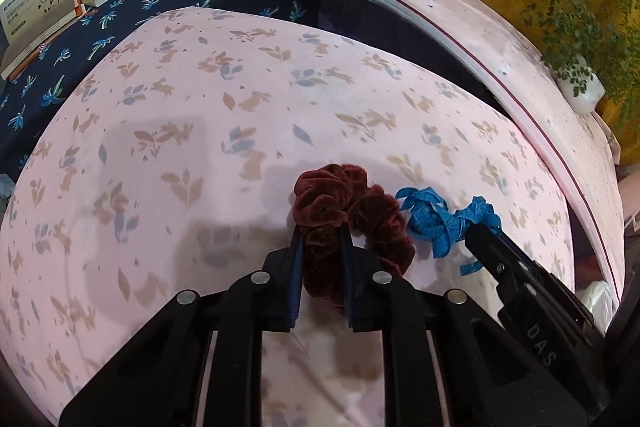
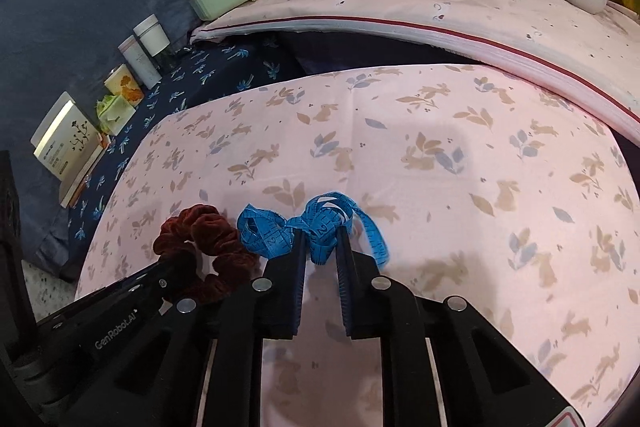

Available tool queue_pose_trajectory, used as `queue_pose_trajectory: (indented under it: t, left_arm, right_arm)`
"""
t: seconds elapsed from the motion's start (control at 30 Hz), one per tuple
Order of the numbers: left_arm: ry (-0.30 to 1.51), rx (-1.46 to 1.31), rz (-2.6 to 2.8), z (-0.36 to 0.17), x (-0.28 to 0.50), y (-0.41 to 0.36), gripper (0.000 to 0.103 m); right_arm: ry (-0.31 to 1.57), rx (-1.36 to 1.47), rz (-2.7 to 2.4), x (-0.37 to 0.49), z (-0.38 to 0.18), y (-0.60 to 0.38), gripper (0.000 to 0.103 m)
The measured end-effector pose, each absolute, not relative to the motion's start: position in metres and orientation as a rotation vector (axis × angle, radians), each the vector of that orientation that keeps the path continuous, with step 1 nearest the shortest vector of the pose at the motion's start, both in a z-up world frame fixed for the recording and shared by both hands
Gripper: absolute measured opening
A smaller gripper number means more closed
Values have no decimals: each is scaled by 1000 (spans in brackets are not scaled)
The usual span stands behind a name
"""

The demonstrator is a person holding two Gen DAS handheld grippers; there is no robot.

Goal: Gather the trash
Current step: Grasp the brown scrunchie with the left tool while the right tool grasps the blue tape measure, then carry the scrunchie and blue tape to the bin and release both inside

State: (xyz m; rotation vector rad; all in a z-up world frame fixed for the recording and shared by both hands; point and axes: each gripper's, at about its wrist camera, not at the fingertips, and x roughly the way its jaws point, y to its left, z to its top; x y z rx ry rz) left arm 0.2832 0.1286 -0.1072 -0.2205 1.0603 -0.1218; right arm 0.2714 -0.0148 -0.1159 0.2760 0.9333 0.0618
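Pink rabbit-print sheet (image 2: 440, 131) bears both tools, left (image 1: 320, 231) pinching scrunchie (image 1: 360, 211), right (image 2: 320, 233) pinching tape measure (image 2: 276, 231).

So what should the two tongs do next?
Probably lift both straight up. The left tongs pinch the dark red velvet scrunchie, the right tongs pinch the tangled blue measuring tape, and both things lie on the pink rabbit-print sheet.

Soft even light I saw from above, blurred claw shadows on the pink sheet (image 1: 240, 115), strong fisheye bending at my frames' edges, dark vignetted corners, slightly hazy detail.
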Motion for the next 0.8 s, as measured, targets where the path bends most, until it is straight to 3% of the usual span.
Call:
queue_pose_trajectory:
  t: [0.8]
  left_arm:
    - [1017,-67,-319,-49,130,-14,15]
  right_arm:
    - [838,416,-154,82,-64,-160,14]
